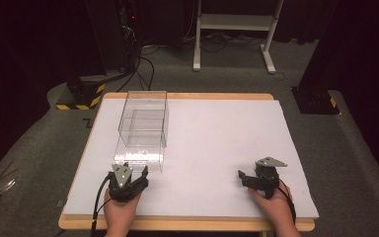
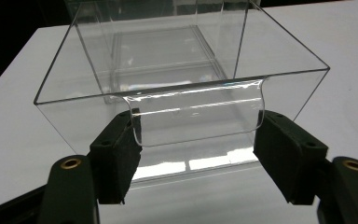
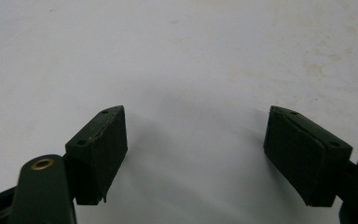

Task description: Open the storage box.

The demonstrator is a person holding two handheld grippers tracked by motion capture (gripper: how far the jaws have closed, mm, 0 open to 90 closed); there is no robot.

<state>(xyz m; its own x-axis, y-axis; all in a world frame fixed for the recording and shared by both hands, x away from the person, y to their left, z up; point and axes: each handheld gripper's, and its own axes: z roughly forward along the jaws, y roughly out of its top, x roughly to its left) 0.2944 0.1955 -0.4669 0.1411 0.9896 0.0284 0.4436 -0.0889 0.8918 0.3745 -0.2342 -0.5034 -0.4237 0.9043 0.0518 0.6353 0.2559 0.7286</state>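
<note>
A clear plastic box stands at the left of the white table, with a clear drawer drawn out of it toward me. My left gripper sits right at the drawer's front and is open. In the left gripper view its jaws stand on either side of the drawer's curved pull tab, level with the tab's side edges; I cannot tell if they touch it. The drawer looks empty. Over bare table at the near right, my right gripper is open and holds nothing.
The table's wooden rim runs along the near edge. Beyond the far edge stand a white desk frame and black stands with yellow-striped bases on the grey carpet.
</note>
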